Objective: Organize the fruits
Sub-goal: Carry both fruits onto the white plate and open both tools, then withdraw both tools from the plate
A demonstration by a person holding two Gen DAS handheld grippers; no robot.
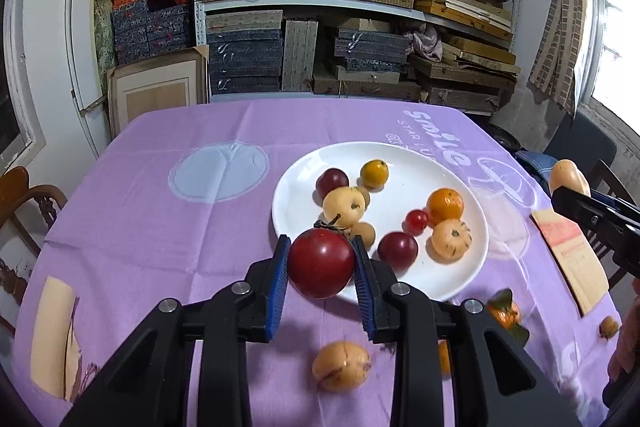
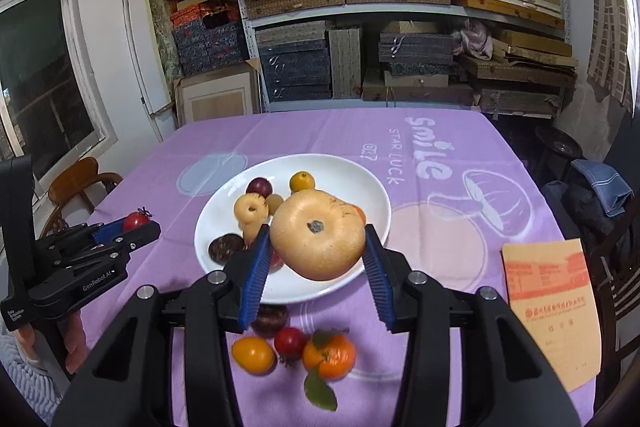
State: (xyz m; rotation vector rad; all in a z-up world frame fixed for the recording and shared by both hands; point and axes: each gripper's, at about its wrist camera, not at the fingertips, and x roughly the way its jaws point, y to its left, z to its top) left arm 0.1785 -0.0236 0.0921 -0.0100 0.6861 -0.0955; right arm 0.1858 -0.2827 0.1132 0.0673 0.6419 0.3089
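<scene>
Left gripper [image 1: 322, 263] clamped on round dark-red tomato [image 1: 321, 263]; right gripper [image 2: 316, 241] gripping large tan pear [image 2: 318, 235]; round white plate [image 2: 372, 211] at twelve o'clock.

A glossy dark-red round tomato [image 1: 321, 263] with a dry curled stem hangs above the near rim of the round white plate [image 1: 296, 187], pinched between blue pads. A large pale-yellow round pear [image 2: 318, 235], speckled, its dark blossom end facing the camera, is likewise clamped above the plate. On the plate lie two dark plums, a small orange-yellow fruit, a mandarin, a cherry tomato, and several pale yellow fruits. On the purple tablecloth [image 2: 320, 135] near the plate lie a leafy mandarin [image 2: 329, 355], a small red fruit [image 2: 290, 342], an orange-yellow fruit [image 2: 253, 354] and a dark plum [image 2: 270, 319].
</scene>
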